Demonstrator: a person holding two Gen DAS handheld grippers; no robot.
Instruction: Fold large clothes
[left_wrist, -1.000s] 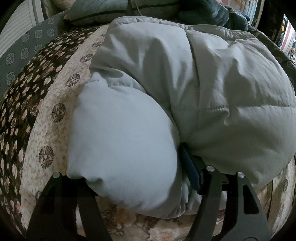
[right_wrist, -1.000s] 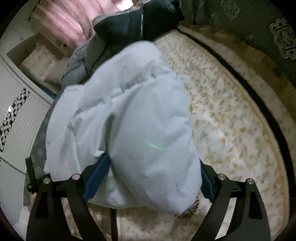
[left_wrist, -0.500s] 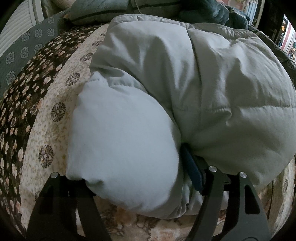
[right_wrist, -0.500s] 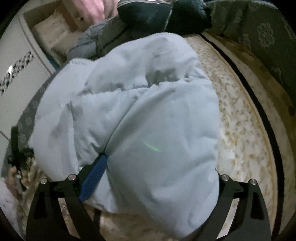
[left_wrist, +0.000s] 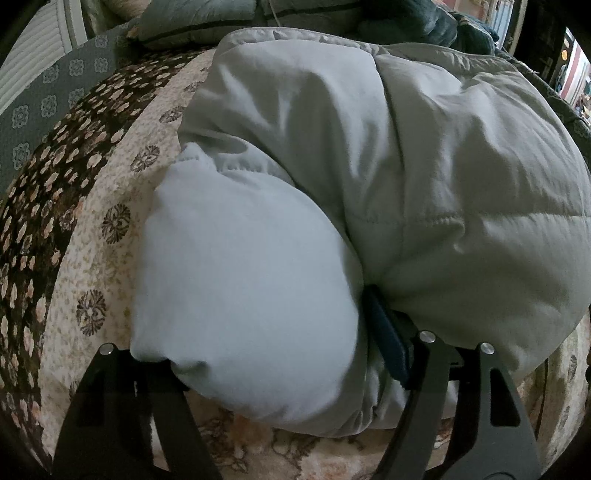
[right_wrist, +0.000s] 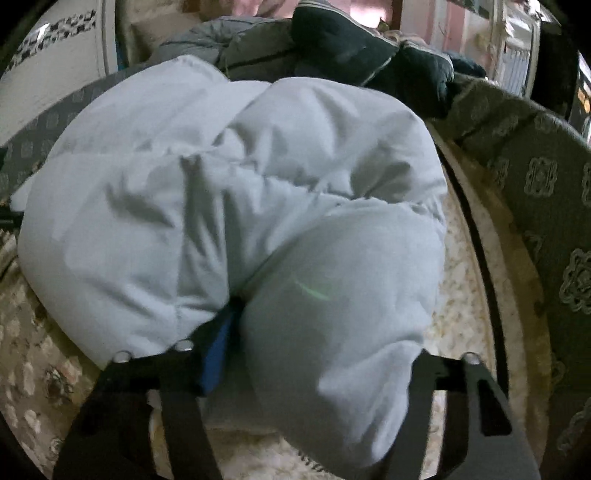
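A pale grey puffer jacket (left_wrist: 424, 177) is spread on the patterned bedspread (left_wrist: 85, 229). Padded folds at 6 o'clock are gripped by the left gripper (left_wrist: 258, 354) and right gripper (right_wrist: 321, 354). It is judged light, soft, springy; stitched seams are best pinched.

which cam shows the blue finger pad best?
Left wrist: the blue finger pad is sharp, pressed against the pale puffy jacket. Right wrist shows its own blue pad too, but blurred and half buried in fabric.

Home bedroom: floral patterned bedspread (left_wrist: 92, 229), piled pillows and bedding (right_wrist: 332, 40) at head, pink curtain (right_wrist: 417, 18) behind.
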